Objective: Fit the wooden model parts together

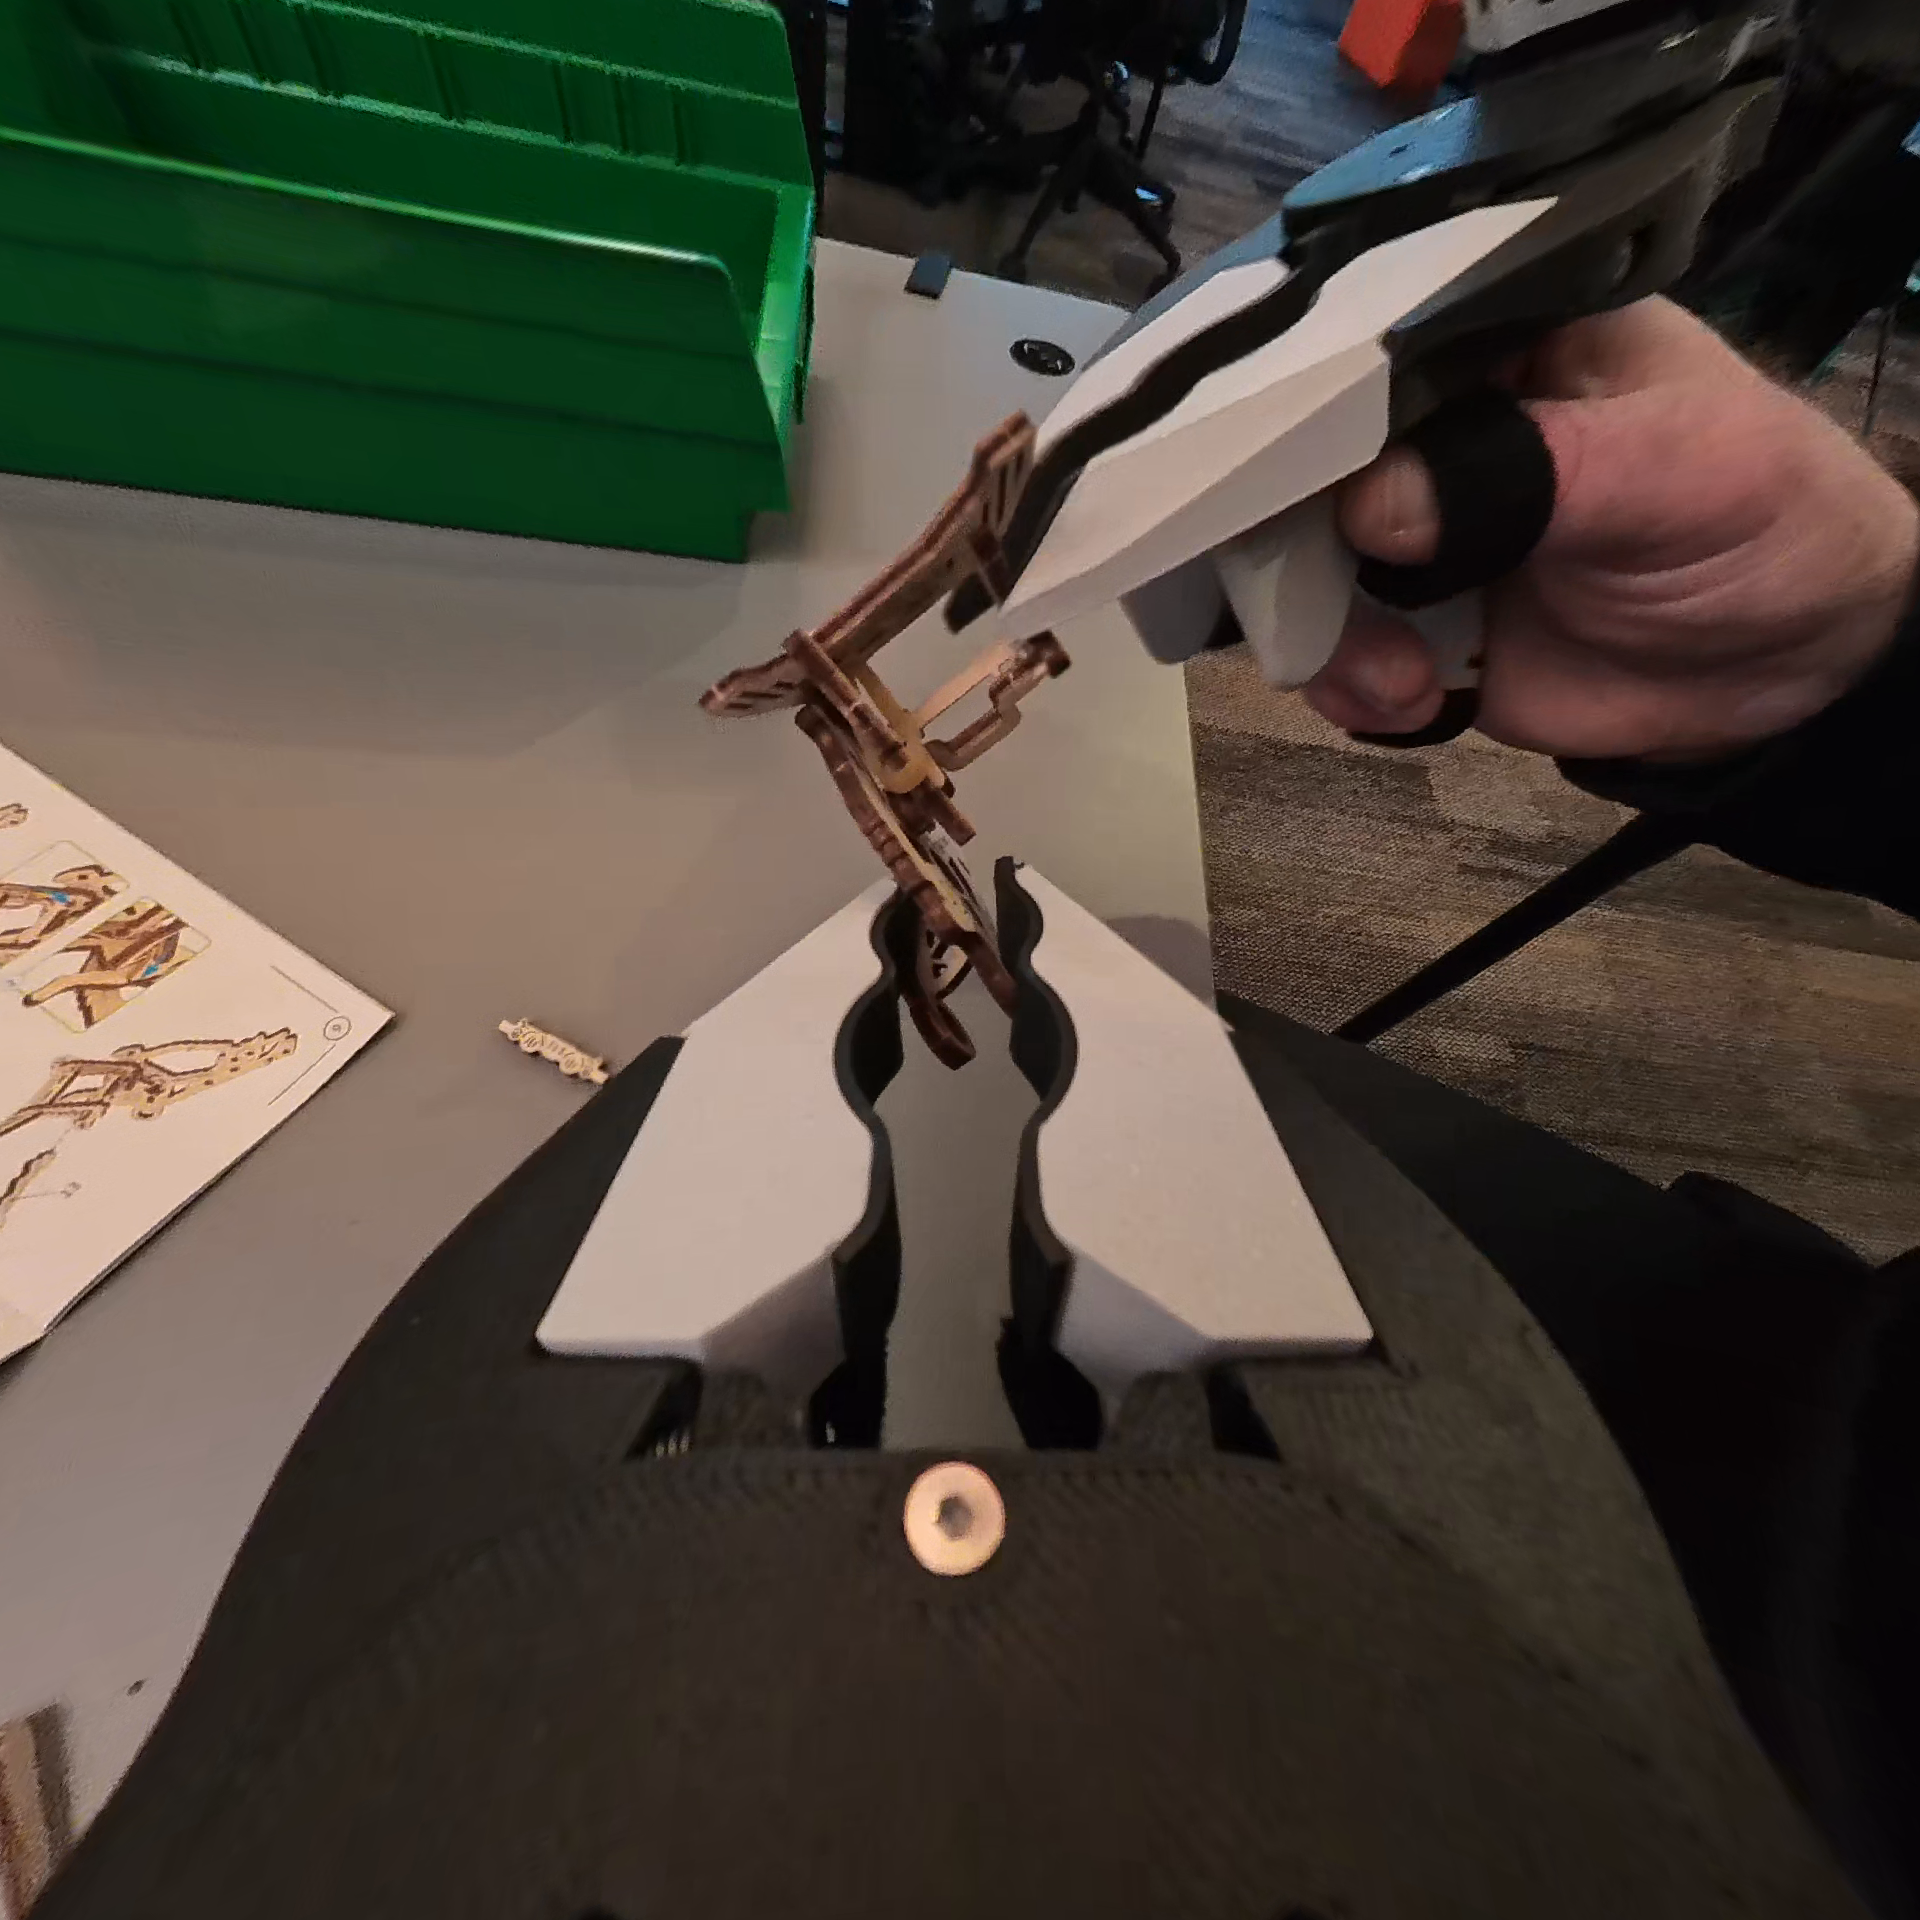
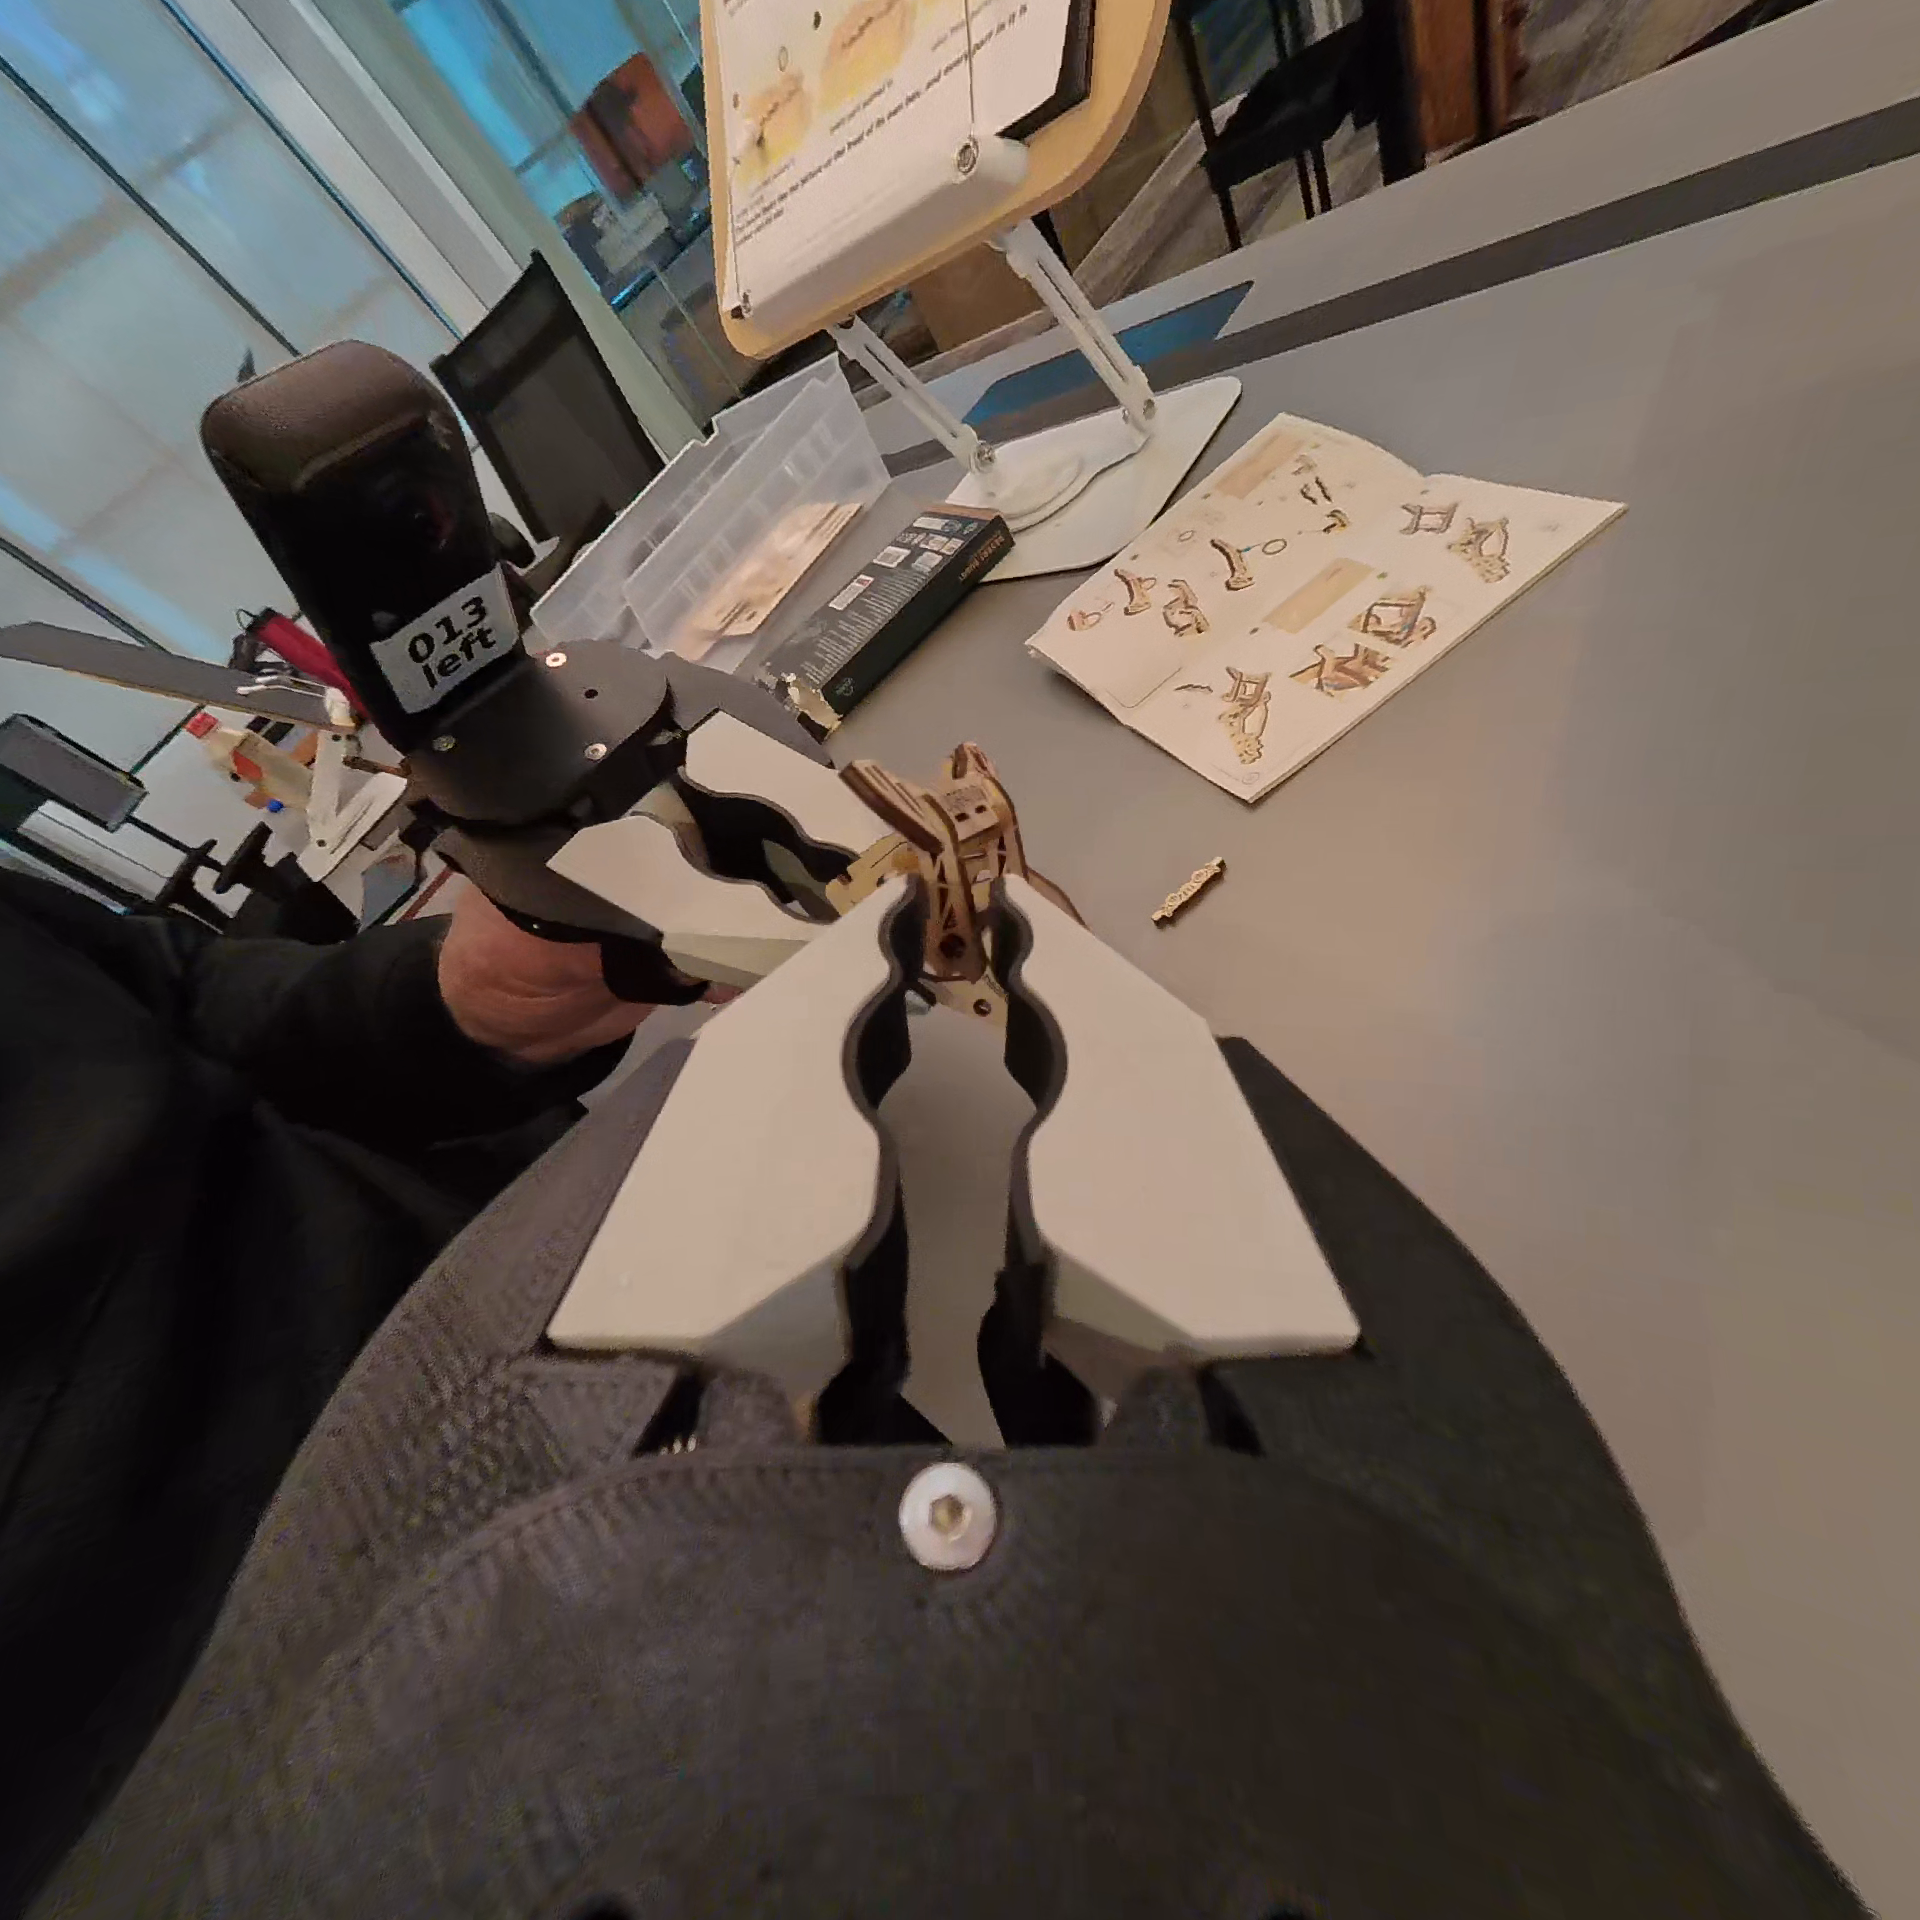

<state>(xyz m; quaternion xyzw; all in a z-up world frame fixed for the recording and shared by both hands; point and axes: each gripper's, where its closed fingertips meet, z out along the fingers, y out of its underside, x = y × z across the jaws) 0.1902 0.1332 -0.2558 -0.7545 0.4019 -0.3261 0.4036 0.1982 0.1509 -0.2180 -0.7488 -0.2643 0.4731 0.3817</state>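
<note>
A partly built wooden model (image 1: 883, 748) of brown and pale laser-cut pieces is held in the air over the grey table (image 1: 416, 727) by both grippers. My left gripper (image 1: 948, 894) is shut on its lower, rounded end. My right gripper (image 1: 1013, 520) comes in from the upper right, held by a hand, and is shut on the model's upper arm. In the right wrist view the model (image 2: 961, 821) stands between the right gripper's (image 2: 954, 899) tips, and the left gripper (image 2: 842, 842) grips it from the left. A small loose wooden part (image 1: 551, 1049) lies on the table (image 2: 1188, 890).
Green bins (image 1: 395, 260) stand at the back left. An instruction sheet (image 1: 156, 1039) lies on the table (image 2: 1320, 613). A clear plastic bin (image 2: 748, 520), a black box (image 2: 894, 603) and a document stand (image 2: 914, 156) sit farther back. The table edge (image 1: 1195, 727) is close on the right. The left gripper's tips are roughly 4 cm from the right gripper's.
</note>
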